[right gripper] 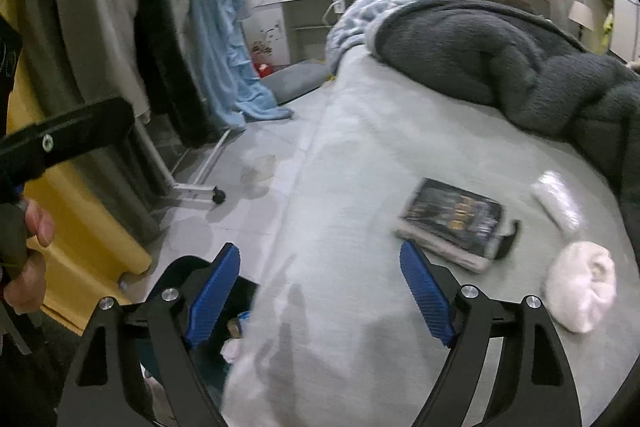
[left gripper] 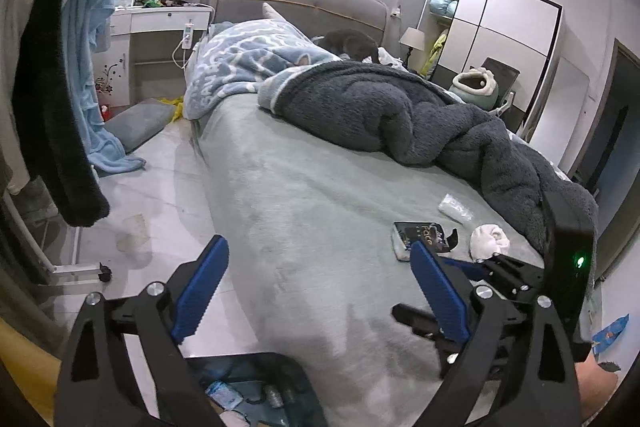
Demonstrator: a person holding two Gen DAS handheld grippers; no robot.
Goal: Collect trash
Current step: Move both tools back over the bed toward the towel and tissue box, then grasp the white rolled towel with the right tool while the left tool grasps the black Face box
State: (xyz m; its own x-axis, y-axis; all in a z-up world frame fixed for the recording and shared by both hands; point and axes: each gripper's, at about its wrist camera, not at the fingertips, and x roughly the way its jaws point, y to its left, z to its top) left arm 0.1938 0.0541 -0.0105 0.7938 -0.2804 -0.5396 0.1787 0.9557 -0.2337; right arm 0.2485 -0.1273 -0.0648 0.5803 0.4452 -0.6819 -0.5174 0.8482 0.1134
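A grey-green bed sheet [right gripper: 360, 147] is strewn with a dark glossy packet [right gripper: 454, 221], a crumpled white tissue wad [right gripper: 580, 289] and a clear wrapper [right gripper: 556, 199], blurred. The left gripper [left gripper: 320, 279] and right gripper [right gripper: 320, 283] are held wide, empty; a bin [left gripper: 256, 387] is half hidden below

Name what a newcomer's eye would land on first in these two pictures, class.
The dark blanket heaped across the bed draws the eye first, with a cat beyond it by the headboard. Nearer, a dark packet, a white wad and a clear wrapper lie on the sheet. Both tools, left and right, are open and empty.
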